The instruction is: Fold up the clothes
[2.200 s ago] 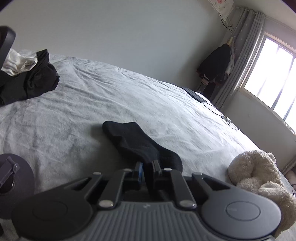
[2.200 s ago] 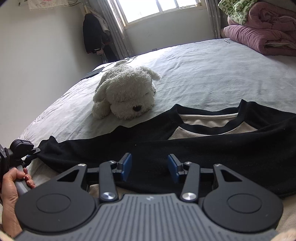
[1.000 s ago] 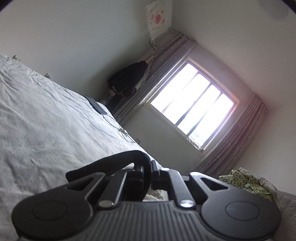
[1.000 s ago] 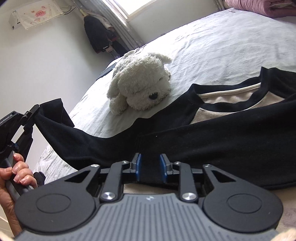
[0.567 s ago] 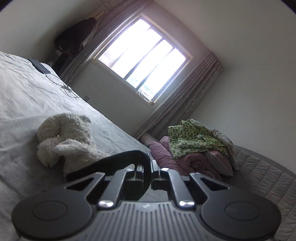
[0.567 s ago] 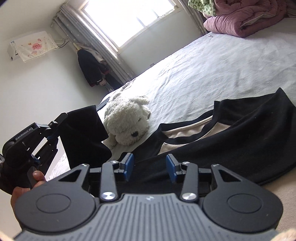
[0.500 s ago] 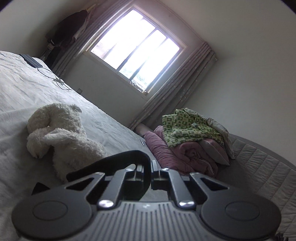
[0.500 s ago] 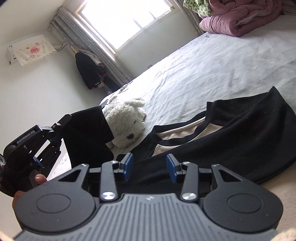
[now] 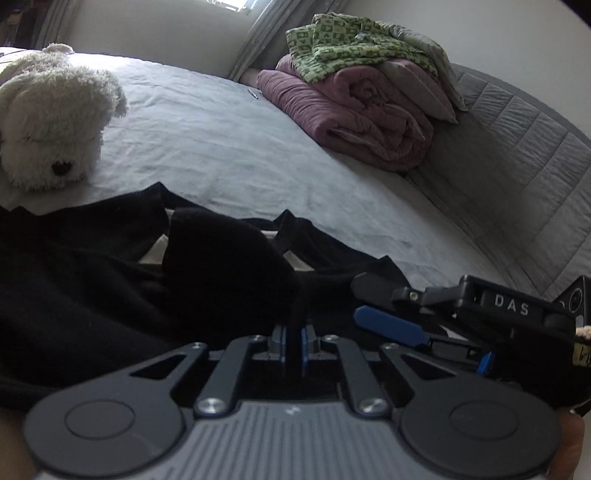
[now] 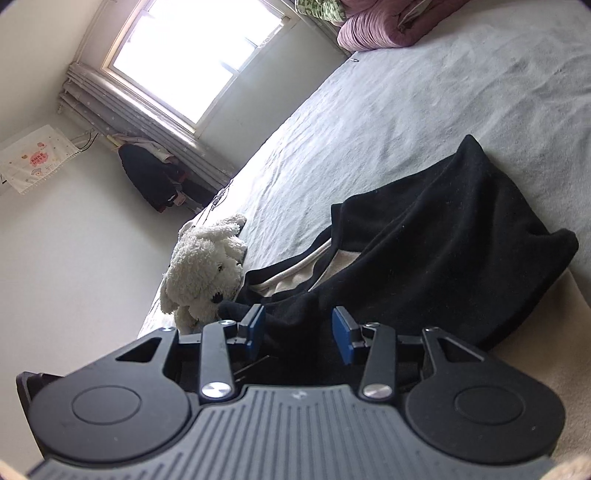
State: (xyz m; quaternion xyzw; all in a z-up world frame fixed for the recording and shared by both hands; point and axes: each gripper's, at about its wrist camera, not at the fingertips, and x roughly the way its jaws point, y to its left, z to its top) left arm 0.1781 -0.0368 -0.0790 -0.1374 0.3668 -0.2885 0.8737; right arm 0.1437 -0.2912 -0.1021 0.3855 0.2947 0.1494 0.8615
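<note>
A black sleeve (image 9: 221,254) is clamped between the closed blue pads of the left gripper (image 9: 293,341) and is draped over the black sweatshirt (image 10: 424,258), which is spread on the grey bed (image 9: 221,140); the right gripper (image 10: 298,332) is held over the garment with its fingers apart and nothing between them. A white plush dog (image 10: 207,269) is seen just beside the collar; a purple quilt (image 9: 351,107) is piled at the headboard.

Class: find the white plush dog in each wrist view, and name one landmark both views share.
Left wrist: plush dog at upper left, on the bed.
Right wrist: plush dog left of centre, beside the black top.
Shared landmark: purple quilt.
</note>
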